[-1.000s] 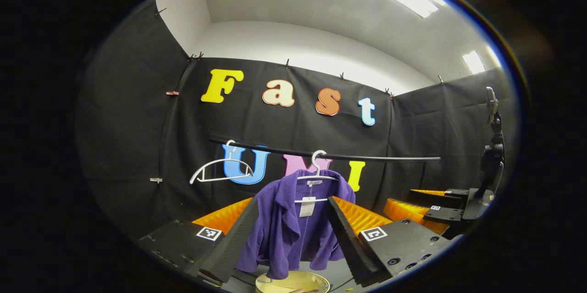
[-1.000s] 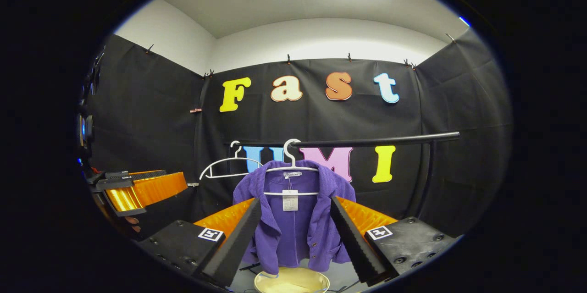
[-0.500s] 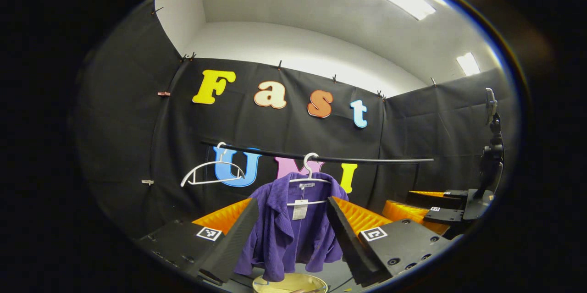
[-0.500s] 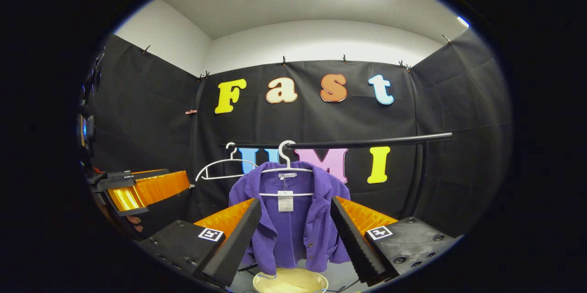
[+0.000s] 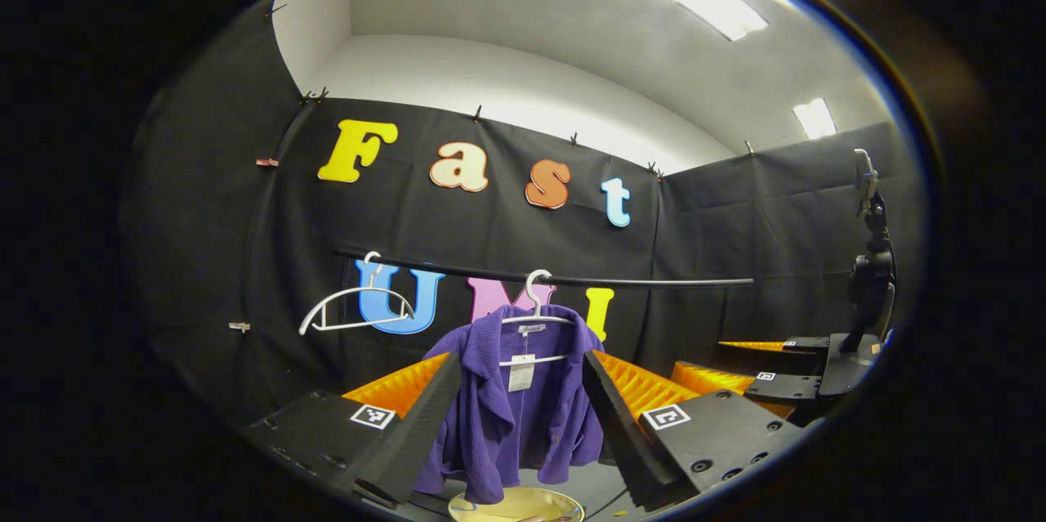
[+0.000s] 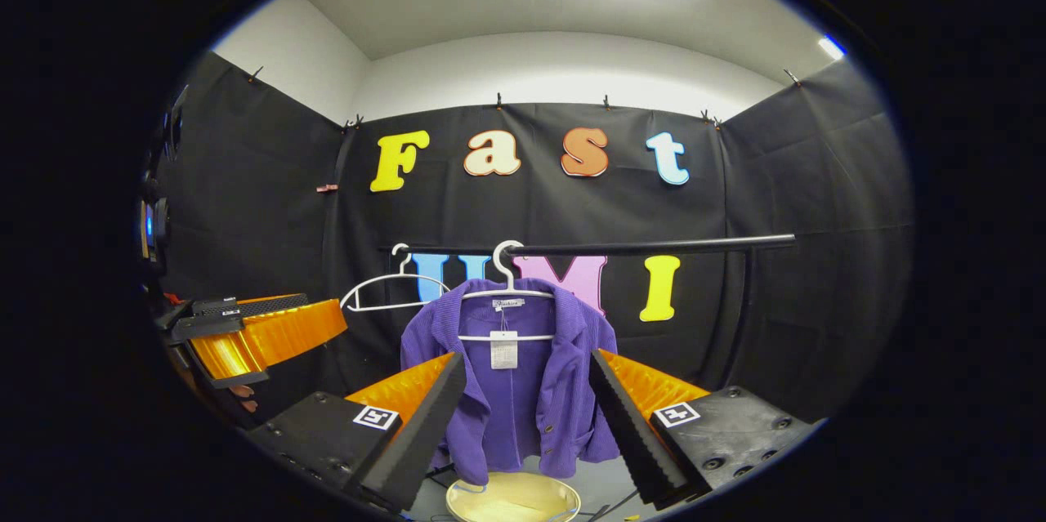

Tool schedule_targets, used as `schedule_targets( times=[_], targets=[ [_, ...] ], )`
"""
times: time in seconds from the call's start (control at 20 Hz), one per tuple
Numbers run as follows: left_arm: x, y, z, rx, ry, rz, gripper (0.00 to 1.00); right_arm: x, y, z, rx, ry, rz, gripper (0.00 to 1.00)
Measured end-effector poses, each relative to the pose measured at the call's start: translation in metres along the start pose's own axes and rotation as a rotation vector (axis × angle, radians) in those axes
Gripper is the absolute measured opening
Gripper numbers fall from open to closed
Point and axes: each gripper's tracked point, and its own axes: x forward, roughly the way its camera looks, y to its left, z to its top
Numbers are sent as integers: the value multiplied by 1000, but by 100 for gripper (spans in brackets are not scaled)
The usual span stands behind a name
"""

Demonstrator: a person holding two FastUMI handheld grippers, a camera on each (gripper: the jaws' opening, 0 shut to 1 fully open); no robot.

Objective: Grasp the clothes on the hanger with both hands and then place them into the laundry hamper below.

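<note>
Left gripper view: left gripper [image 5: 511,424] jaws spread wide, holding nothing; purple cardigan [image 5: 511,408] hangs on a white hanger [image 5: 535,314] at 6 o'clock, above the yellow hamper [image 5: 515,506]. Right gripper [image 6: 523,424] equally wide, cardigan framed between its fingers.

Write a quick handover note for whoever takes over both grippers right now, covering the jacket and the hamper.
Left gripper: jaws open, empty, aimed at the purple jacket.
Right gripper: jaws open, empty, facing the jacket too.
The jacket hangs on a white hanger on the black rail; a bare hanger hangs beside it.
The laundry hamper sits below.
Done: nothing grasped.
Left: grip the jacket with both, lift it off, drop it in.
</note>
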Motion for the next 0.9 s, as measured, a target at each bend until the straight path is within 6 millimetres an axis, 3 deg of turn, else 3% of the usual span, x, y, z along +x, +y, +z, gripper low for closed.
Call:
schedule_targets(
  times=[0.25, 0.4, 0.45, 0.65, 0.7, 0.75, 0.9],
  targets=[
    [11, 3, -20, -22, 29, -63, 94, 2, -5, -17, 4, 19, -71, 97],
    [27, 1, -28, -29, 28, -74, 94, 23, -12, -31, -3, 35, -74, 99],
    [34, 3, -33, -26, 23, -63, 94, 33, -14, -36, 1, 37, -64, 95],
    [76, 9, -54, -27, 6, -2, 94, 92, -30, -52, 3, 19, -23, 97],
    [87, 12, -61, -29, 4, 22, 98, 109, -32, -58, 6, 18, -3, 97],
    [98, 14, -68, -29, 1, 43, 94, 125, -33, -64, 10, 12, 20, 98],
    [131, 24, -88, 4, -21, 137, 94, 172, -48, -79, 34, 0, 58, 98]
  ],
)
